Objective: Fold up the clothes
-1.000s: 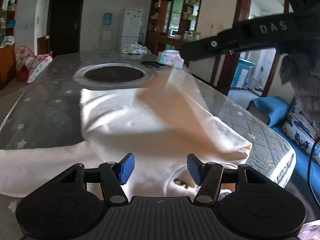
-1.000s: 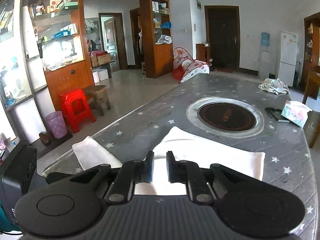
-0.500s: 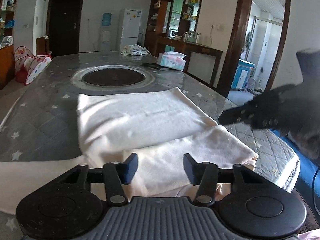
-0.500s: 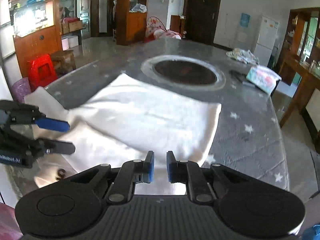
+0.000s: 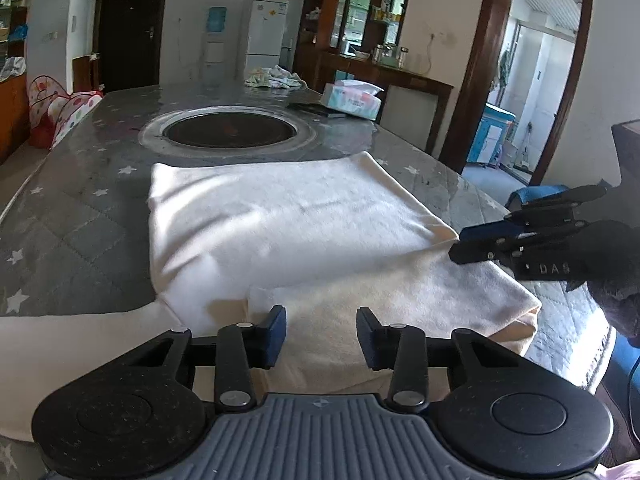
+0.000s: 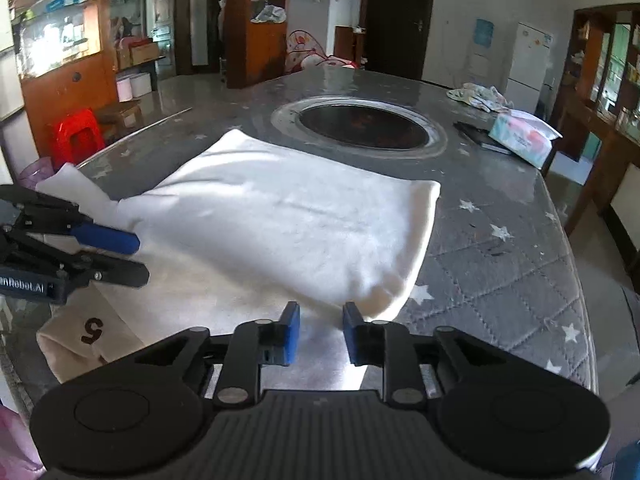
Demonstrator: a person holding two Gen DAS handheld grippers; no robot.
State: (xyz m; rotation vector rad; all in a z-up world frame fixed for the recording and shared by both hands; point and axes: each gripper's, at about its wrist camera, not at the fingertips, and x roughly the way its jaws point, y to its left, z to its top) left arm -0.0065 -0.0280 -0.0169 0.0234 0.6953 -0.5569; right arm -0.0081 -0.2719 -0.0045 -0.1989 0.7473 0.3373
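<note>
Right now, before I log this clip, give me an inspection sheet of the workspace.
Surface: grey star-print table with a round recessed burner.
Job's things: cream garment lying partly folded, a "5" on its near corner.
Clutter: tissue pack, crumpled cloth, dark flat item.
Grippers: left gripper and right gripper both open, empty, above the garment.
Cables: nothing seen.
Surroundings: fridge, red stool, cabinets.
</note>
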